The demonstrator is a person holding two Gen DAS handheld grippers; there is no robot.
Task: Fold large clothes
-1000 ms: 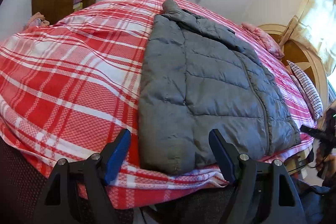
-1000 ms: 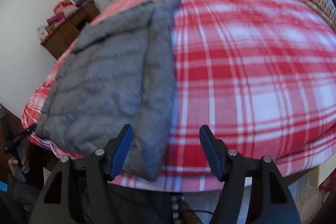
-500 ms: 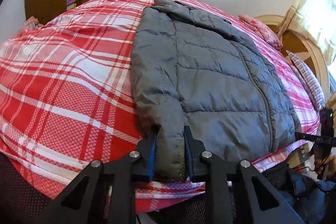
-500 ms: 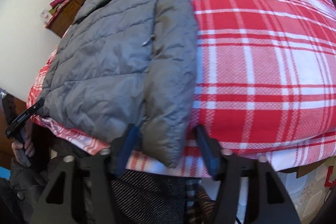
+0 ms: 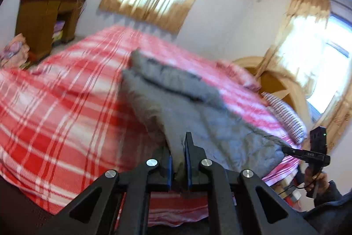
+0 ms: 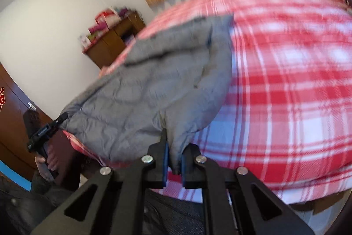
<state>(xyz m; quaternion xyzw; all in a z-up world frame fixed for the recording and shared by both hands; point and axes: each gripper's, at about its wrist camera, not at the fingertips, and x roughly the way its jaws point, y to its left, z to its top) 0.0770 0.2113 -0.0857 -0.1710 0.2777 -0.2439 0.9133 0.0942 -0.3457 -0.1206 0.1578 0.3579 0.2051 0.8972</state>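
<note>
Now each hand-held gripper, left (image 5: 177, 150) and right (image 6: 173, 148), has clamped and lifted the jacket (image 5: 176, 100) hem.

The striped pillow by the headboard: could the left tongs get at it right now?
Probably not. The left tongs are shut on the grey jacket's near hem, and the striped pillow lies far across the bed.
</note>
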